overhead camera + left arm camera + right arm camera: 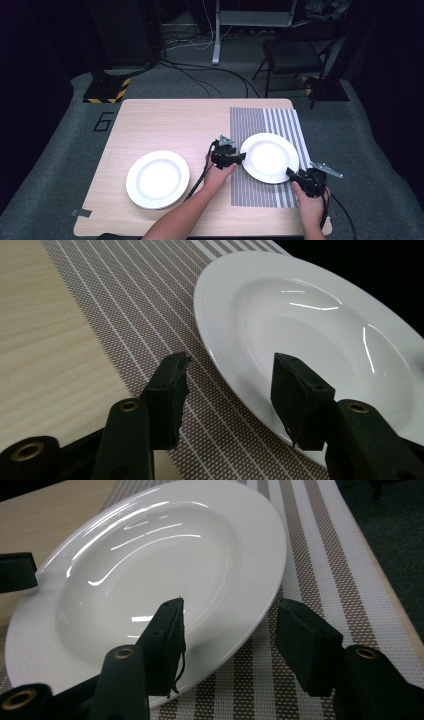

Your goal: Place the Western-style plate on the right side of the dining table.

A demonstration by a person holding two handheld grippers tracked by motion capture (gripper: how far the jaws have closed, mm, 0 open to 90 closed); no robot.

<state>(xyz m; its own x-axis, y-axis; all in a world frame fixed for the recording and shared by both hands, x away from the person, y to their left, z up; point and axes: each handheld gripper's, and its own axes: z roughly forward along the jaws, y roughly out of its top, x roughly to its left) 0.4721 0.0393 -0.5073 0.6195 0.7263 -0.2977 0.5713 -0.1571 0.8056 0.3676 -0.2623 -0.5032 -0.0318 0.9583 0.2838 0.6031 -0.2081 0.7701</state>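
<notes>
White porcelain, the plate (pixel 270 157) lies right of centre in the high view, on a striped placemat (pixel 255 190) that covers the right part of the pale wooden worktop (pixel 165 125). At the plate's left edge sit the left tongs (pixel 243 156), held by a hand (pixel 218 175) that comes up from the bottom of the frame; at its lower right edge sit the right tongs (pixel 290 172), held by the other hand (pixel 310 205). In the left gripper view the plate (pixel 320 325) fills the upper right, and the left tongs (pixel 230 390) stand apart astride its rim: one jaw over the placemat (pixel 125 305) at lower centre, the other over the plate's inner slope at lower right. Whether the pads touch the rim cannot be told. In the right gripper view the plate (pixel 150 580) takes up the left and centre, and the right tongs (pixel 230 640) also stand apart across the rim, one jaw over the white surface, the other over the placemat (pixel 320 565) at lower right; no clamping shows. A second white plate (pixel 157 179) rests on bare wood in the lower left of the high view, well apart from both tongs. Beyond the worktop, at the top of the frame, lie grey floor, cables and a dark folding chair (pixel 292 55).
</notes>
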